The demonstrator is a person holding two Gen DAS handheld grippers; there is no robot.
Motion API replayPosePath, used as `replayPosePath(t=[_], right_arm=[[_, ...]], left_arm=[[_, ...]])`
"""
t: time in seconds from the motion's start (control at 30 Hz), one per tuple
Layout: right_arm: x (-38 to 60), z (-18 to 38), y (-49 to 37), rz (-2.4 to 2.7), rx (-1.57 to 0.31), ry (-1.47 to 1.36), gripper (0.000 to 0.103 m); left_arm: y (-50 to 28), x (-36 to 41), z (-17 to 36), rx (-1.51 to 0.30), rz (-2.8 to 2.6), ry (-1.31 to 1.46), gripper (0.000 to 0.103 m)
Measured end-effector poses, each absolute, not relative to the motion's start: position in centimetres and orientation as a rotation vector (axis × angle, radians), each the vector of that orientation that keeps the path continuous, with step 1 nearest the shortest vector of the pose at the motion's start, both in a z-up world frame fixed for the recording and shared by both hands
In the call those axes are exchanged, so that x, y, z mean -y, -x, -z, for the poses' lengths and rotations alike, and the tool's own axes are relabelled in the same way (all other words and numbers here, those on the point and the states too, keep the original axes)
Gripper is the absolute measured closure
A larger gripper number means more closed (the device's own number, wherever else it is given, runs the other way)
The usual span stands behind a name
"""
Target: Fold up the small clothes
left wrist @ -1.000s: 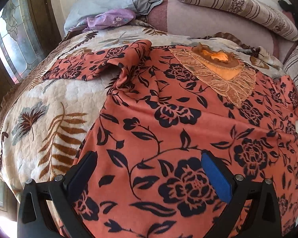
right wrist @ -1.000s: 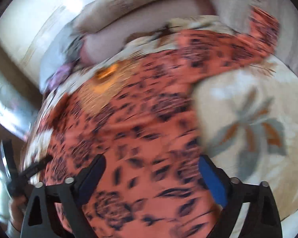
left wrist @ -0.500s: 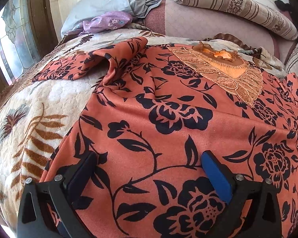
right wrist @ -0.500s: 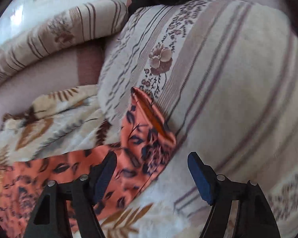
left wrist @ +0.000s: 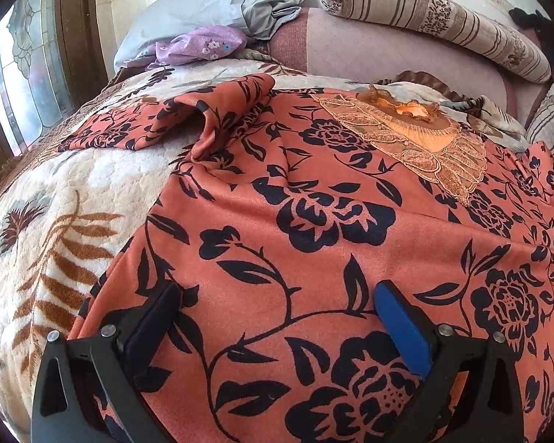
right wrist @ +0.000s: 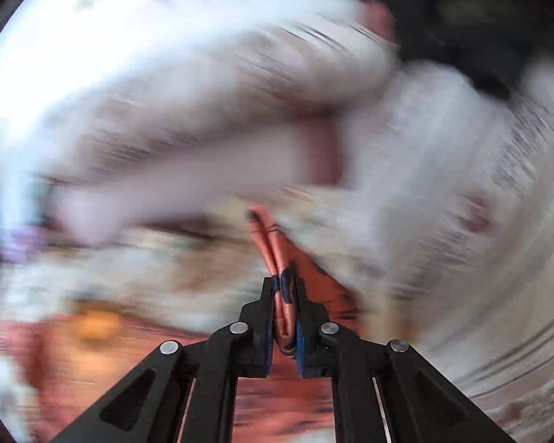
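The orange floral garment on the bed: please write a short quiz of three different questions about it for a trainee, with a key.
1. True or false: the right gripper is shut on a fold of the orange floral garment.
2. Which colour is the cloth beside the grey pillow? A green B purple C yellow
3. Fill in: the left gripper stands ____ over the garment.

Key: 1 true; 2 B; 3 open

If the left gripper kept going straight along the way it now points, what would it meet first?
Most likely the orange floral garment. The left gripper stands open and angled down over the cloth, which fills the space between and ahead of its fingers. How close it already is, the view cannot settle.
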State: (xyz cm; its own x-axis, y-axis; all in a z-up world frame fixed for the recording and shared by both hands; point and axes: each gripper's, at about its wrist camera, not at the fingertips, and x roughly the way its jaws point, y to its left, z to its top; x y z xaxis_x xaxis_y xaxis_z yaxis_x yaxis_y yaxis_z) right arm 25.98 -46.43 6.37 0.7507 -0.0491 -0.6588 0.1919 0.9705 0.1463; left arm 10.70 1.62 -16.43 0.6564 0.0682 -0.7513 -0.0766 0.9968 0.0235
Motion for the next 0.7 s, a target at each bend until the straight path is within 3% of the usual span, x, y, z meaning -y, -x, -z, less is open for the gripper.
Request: replayPosePath(t=[0.13,0.27,0.3,0.33,0.37,0.4,0.5,0.57,0.7], right_arm=[[34.8,-11.8,-24.4,-0.195,-0.601,-0.409,0.094],[24.9,-10.2,-24.5,-0.350,-0.562,-0.540,0.092],[23.0,-8.6,-25.0,-0.372,-0.581,-0.579,0.085],[21.1,-6.4,-25.7,-0.389,-0.619,-0.603,0.075],[19.0,-3.7,-26.5,-0.383,-0.688,-0.601,0.029],[17.5,-0.7,-27.2,-0.368,-0.760,-0.600,0.002],[14.3,9.9,-27.3,-0.352,-1.049,-0.580,0.005],[14.9,14.2,-26.6,-0.283,-1.131,-0.516,0.007],[19.7,12.0,-22.7,-0.252,-0.985,-0.430,0.007]], left_arm=[[-10.6,-1.9,16.3,-0.850,-0.069,0.032,0.000],[-10.5,-2.1,16.2,-0.846,-0.058,0.047,0.000],[-10.5,-2.1,16.2,-0.845,-0.057,0.049,0.000],[-10.5,-2.1,16.2,-0.845,-0.056,0.051,0.000],[-10.5,-2.1,16.2,-0.844,-0.055,0.053,0.000],[-10.5,-2.2,16.2,-0.844,-0.053,0.056,0.000],[-10.5,-2.2,16.2,-0.843,-0.050,0.062,0.000],[-10.5,-2.2,16.3,-0.844,-0.047,0.066,0.000],[-10.5,-2.3,16.3,-0.845,-0.047,0.063,0.000]])
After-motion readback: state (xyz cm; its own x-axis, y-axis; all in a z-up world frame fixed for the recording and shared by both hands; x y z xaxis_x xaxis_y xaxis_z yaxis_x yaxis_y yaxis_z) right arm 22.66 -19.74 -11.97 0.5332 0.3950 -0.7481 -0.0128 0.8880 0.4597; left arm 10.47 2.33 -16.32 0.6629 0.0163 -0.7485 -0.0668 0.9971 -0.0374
